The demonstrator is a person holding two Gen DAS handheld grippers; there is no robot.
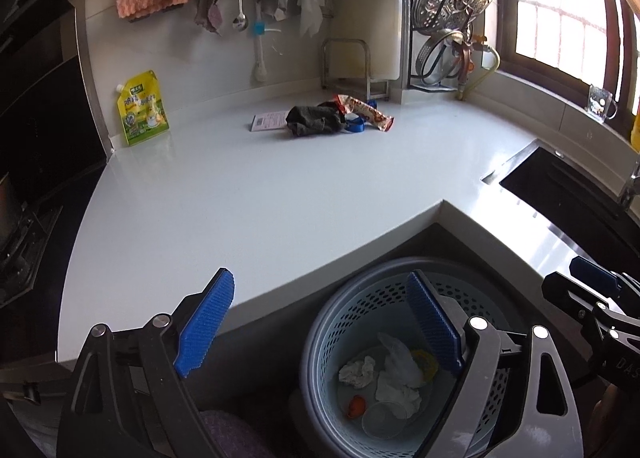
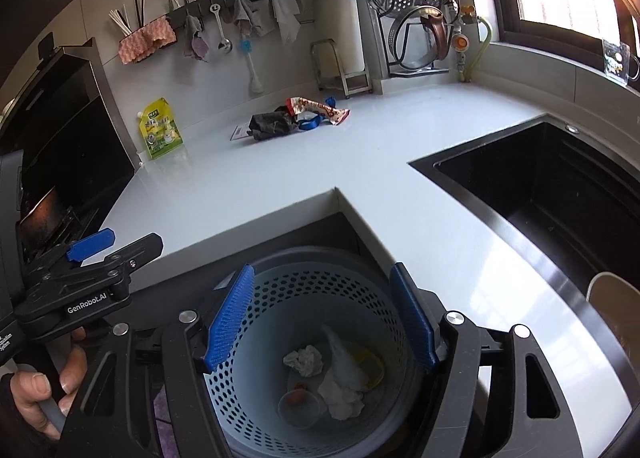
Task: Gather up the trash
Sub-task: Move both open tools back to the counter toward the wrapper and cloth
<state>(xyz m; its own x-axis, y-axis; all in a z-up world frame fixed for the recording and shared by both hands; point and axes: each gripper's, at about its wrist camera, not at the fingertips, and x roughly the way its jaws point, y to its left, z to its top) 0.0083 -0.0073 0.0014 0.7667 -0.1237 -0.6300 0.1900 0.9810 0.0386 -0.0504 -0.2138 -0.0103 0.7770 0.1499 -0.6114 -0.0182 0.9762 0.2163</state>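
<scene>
Clearly both tools are empty: the left gripper [image 1: 320,322] has its blue pads spread wide, half over the counter edge and half over the bin, and the right gripper [image 2: 322,320] hangs wide apart straight above the perforated trash basket [image 2: 280,290] at the bottom centre of its view. In the basket lie crumpled tissues [image 2: 306,360], a clear lid and a small orange scrap. The remaining trash sits far off in the upper middle of the frame: a dark crumpled rag-like wad [image 1: 316,119], touching a red-and-white snack wrapper [image 1: 366,110], a blue strip [image 1: 356,125] and a flat paper card [image 1: 270,121].

The risk, I judge, is the clump itself: overlapping pieces may be dragged apart by a pinch on one, and the thin card lies flat on the smooth, glossy white countertop [image 1: 240,197], hard to get under. A careless sweep could push bits toward the black sink [image 2: 560,185] at right. A yellow pouch [image 1: 142,109] leans at the left wall; utensils and cloths hang above.
</scene>
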